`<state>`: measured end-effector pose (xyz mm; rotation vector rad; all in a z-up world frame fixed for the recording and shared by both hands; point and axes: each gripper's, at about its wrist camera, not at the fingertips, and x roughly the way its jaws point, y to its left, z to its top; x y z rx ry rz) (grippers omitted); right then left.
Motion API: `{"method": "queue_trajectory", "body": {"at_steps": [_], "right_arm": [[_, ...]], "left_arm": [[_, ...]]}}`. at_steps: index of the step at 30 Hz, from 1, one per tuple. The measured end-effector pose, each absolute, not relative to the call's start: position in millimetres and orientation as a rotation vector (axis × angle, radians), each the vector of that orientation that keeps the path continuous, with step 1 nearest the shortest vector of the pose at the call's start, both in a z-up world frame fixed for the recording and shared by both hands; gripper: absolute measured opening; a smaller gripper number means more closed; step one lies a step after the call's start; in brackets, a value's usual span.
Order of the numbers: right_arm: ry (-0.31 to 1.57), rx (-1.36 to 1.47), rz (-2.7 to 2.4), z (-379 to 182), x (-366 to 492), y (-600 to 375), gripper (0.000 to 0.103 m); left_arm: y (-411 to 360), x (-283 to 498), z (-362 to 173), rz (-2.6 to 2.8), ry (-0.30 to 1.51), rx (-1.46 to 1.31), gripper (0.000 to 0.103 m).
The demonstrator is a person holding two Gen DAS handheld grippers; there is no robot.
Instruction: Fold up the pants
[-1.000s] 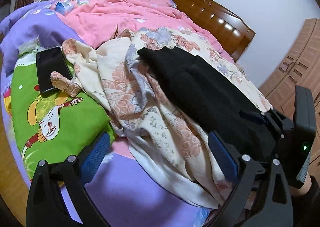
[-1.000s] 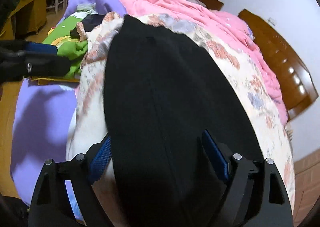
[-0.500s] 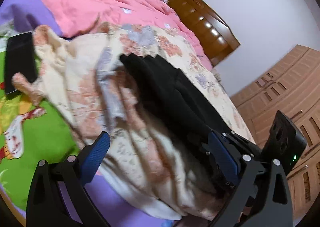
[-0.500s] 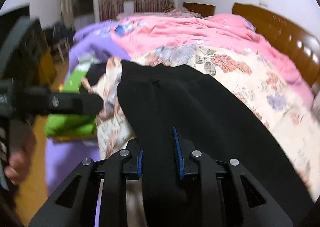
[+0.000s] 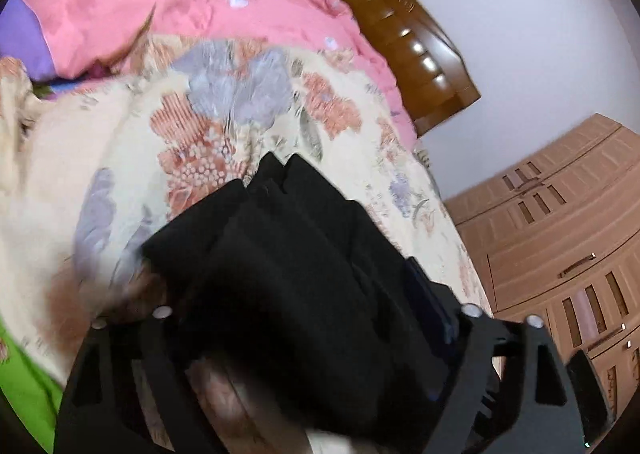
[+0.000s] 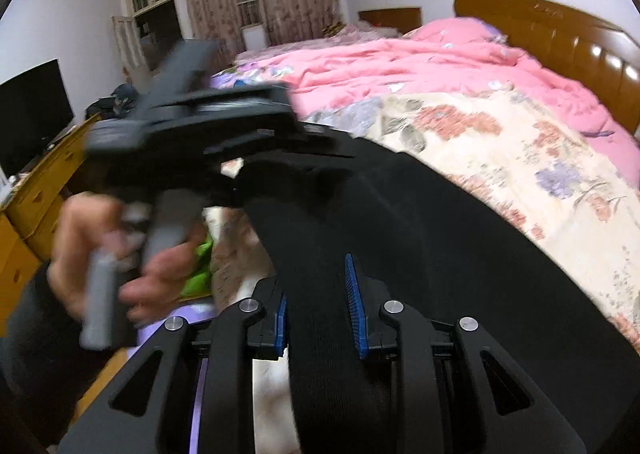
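Right gripper (image 6: 320, 304): clamped on a band of the black pants (image 6: 420, 238), cloth pinched between both blue pads
Left gripper (image 5: 304, 318): fingers spread wide, bunched pants filling the gap; grip cannot be told, pads largely hidden, view blurred
Pants: draped on the floral quilt (image 5: 132, 158), beyond both fingertips
Left hand (image 6: 100, 254): blurred on its handle

The pants (image 6: 420, 238) are showing solid black against a cream quilt (image 6: 512, 142) that is carrying rust-red and lilac flowers. Beyond the quilt a plain pink duvet (image 6: 400, 62) is lying — a glossy brown headboard (image 6: 560, 34) behind it. Right gripper (image 6: 316, 310) pads (image 6: 354, 306) — blue.
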<state>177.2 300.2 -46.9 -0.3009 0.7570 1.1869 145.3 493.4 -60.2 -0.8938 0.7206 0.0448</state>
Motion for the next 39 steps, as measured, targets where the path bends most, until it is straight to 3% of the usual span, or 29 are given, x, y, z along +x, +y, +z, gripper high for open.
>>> {"method": "queue_trajectory", "body": {"at_steps": [1,2,3,6,9,11,13,16,24,32,36,39], "right_arm": [[0.768,-0.302,1.191,-44.3,176.1,295.8,0.053],[0.766,-0.299,1.184,-40.2,174.7,287.8,0.095],[0.724,-0.287,1.166,-32.5,171.6,271.1,0.098],[0.7,-0.327,1.097,-22.3,177.4,232.5,0.098],[0.726,-0.42,0.944,-29.4,193.7,197.7,0.098],[0.787,-0.459,0.833,-43.0,209.4,173.4,0.098],[0.851,-0.519,0.702,-63.7,225.1,154.5,0.098],[0.923,-0.323,0.752,-80.2,247.5,114.7,0.098],[0.905,-0.385,0.728,-87.4,245.4,110.8,0.098],[0.648,-0.012,0.619,-12.2,227.1,-3.4,0.098],[0.551,0.089,0.502,12.2,210.1,-81.4,0.098],[0.534,0.158,0.428,14.5,204.0,-133.5,0.098]], "left_arm": [[491.7,146.8,-61.8,0.048,0.725,-0.878,0.08],[487.6,147.7,-60.9,0.054,0.726,-0.845,0.082],[485.0,147.1,-60.4,0.061,0.73,-0.824,0.083],[477.8,145.1,-57.6,0.042,0.722,-0.785,0.092],[468.3,150.0,-52.3,0.069,0.741,-0.705,0.088],[461.3,154.7,-49.6,0.137,0.77,-0.608,0.036],[466.1,152.2,-46.3,0.139,0.763,-0.583,0.026],[476.0,142.9,-38.8,0.14,0.732,-0.59,0.025],[445.6,134.7,-13.7,0.226,0.728,-0.461,0.025],[253.4,112.3,93.2,0.083,0.501,-0.012,0.024],[143.2,120.0,76.9,-0.031,0.505,0.194,0.024],[71.6,131.4,32.0,-0.121,0.577,0.307,0.024]]}}
